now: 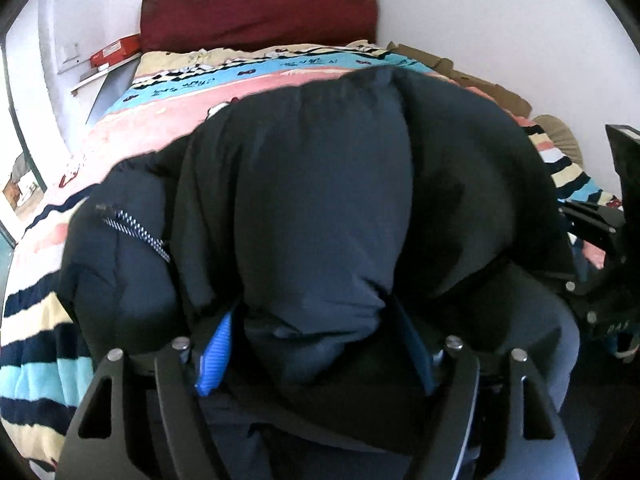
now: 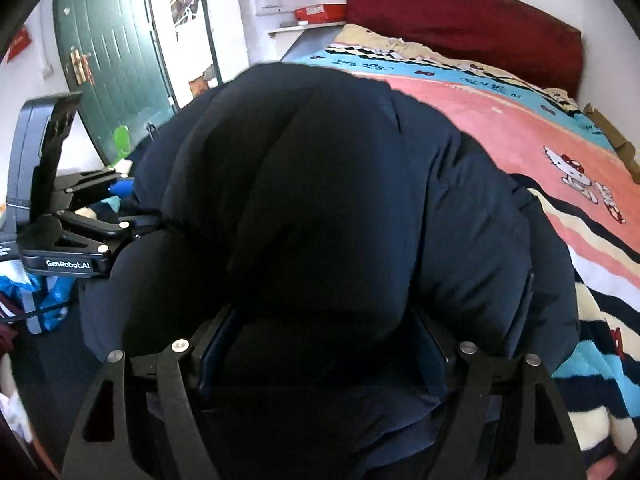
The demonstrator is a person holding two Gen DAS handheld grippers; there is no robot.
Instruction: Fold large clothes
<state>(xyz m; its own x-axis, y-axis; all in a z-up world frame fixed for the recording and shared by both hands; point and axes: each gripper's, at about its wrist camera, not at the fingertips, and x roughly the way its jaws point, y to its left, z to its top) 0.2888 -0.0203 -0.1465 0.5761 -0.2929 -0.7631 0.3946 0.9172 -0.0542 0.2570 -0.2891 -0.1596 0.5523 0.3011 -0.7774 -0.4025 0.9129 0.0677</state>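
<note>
I'm holding a big puffy navy jacket (image 1: 320, 200) bunched up over the near end of the bed (image 1: 132, 132); it's filling most of both views and mounding up right in front of me. My left hand-held gripper (image 1: 316, 344) has a thick fold of the jacket sitting between its fingers, one blue pad (image 1: 214, 356) showing on the left side of the fold; the jaws are standing wide and I honestly can't tell if the pads are pressing on the padding or just sitting around it. Same deal with my right hand-held gripper (image 2: 320, 352); a fat roll of the jacket is wedged between its dark pads (image 2: 434, 356), jaws set wide, and whether they're squeezing is hard to call.

The bed is wearing a loud blanket (image 2: 520, 120); pink in the middle with a cartoon cat print (image 2: 576, 172), a turquoise band near the top, then navy, cream and turquoise stripes running off the near side. A dark red headboard (image 1: 260, 12) is leaning against the white wall (image 1: 480, 12); next to it a small shelf (image 2: 304, 28) is carrying a red box (image 2: 320, 11). In the right wrist view a green door (image 2: 108, 60) is standing off to the left behind the jacket; some blue bags and clutter (image 2: 48, 296) are sitting low on that side. A zipper with a speckled pull cord (image 1: 136, 232) is showing on the jacket's left edge.
</note>
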